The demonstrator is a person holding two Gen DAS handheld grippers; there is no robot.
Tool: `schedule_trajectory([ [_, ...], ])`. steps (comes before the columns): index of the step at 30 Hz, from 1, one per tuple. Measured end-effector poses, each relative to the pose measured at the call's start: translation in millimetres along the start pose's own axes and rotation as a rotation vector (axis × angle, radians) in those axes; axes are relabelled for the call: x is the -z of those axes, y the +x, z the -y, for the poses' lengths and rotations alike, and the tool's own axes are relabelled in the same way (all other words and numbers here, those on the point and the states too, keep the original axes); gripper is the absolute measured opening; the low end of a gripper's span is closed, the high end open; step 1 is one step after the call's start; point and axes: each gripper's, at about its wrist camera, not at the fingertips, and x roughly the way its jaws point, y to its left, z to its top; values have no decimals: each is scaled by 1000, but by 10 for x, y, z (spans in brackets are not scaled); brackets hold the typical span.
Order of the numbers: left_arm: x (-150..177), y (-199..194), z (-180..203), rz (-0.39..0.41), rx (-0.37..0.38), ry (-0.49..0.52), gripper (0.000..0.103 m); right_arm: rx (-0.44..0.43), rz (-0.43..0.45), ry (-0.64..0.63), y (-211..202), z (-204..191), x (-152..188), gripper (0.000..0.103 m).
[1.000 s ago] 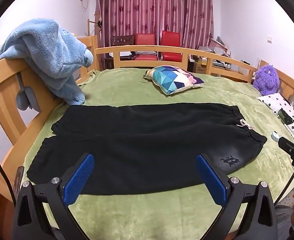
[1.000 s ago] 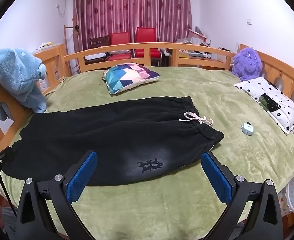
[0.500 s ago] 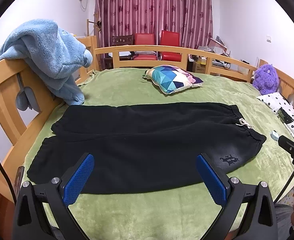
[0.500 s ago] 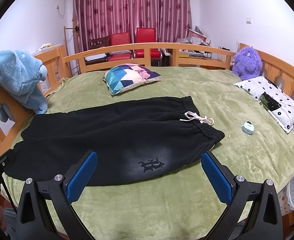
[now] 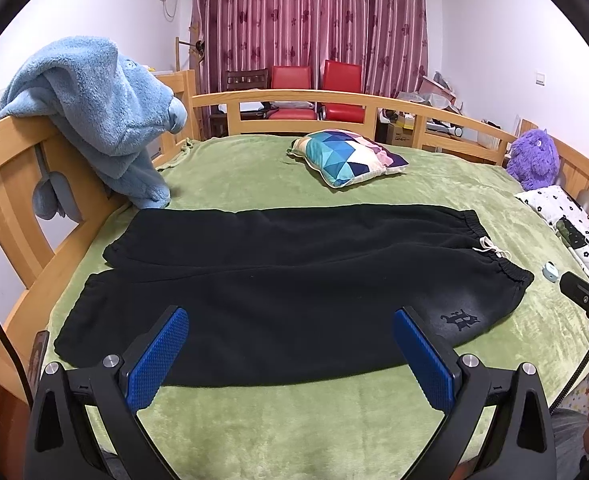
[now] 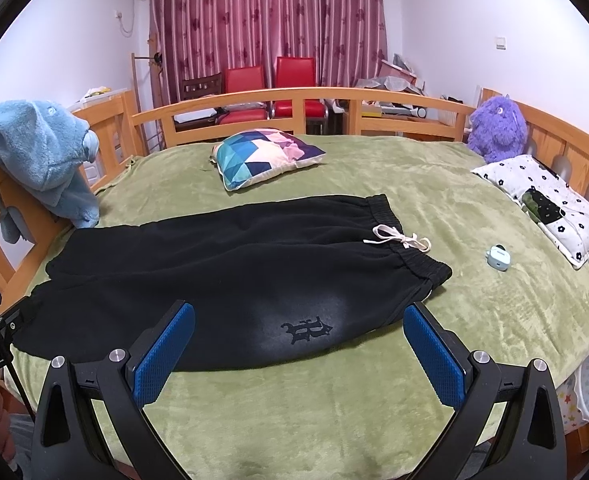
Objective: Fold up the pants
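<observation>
While both my grippers hover wide open, the pants (image 5: 294,280) lie flat across the bed (image 5: 254,176).
Legs run left, waistband right, drawstring (image 6: 398,237) on top. My left gripper (image 5: 290,354) hangs over the near leg, my right gripper (image 6: 300,350) over the logo (image 6: 306,330); neither holds anything. Beyond the pants sits a pillow (image 6: 266,156); an earbud case (image 6: 497,258) sits right of the waistband.

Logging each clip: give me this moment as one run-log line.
stage: pre-grasp | pants: flat on green blanket, unfolded, waistband right | left gripper: open, empty, above near edge | right gripper: open, empty
</observation>
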Motion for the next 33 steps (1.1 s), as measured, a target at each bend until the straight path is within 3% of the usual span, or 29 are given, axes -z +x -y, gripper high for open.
schedule_trajectory([
  [33,17,1,35,-2,13,-6,103,1,-16,12,16,10,29,102],
])
